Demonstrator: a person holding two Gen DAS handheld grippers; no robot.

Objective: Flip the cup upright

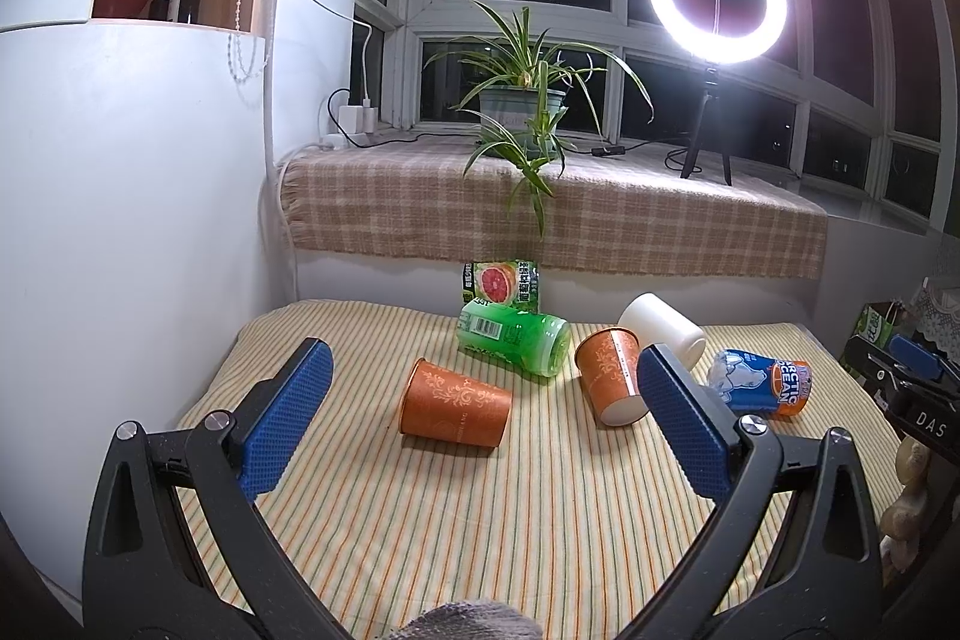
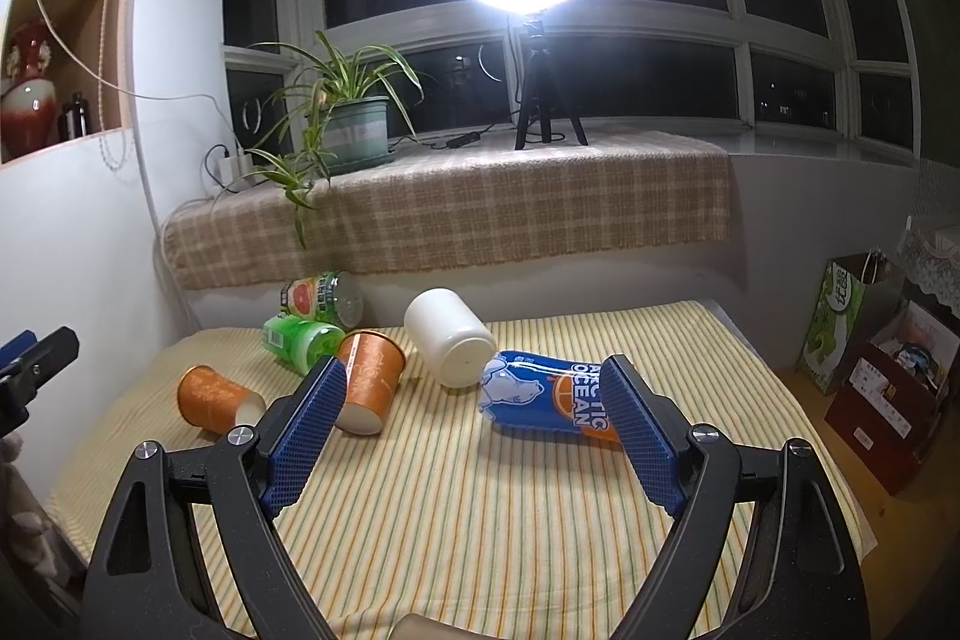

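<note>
Cups and cans tipped over on a striped cloth [image 1: 480, 532], both grippers empty.

The blue can [image 2: 549, 394] reads "ARCTIC OCEAN", with a polar bear and an orange slice; a green can [image 1: 516, 343] shows a barcode. Two orange paper cups with a pale scroll pattern, one [image 1: 453, 403] and another [image 1: 609, 376], lie on their sides beside a smooth white cylinder [image 2: 450, 337]. Left gripper [image 1: 486, 424] and right gripper [image 2: 474, 424] gape wide, blue dimpled pads [image 2: 309, 430] holding nothing.
</note>
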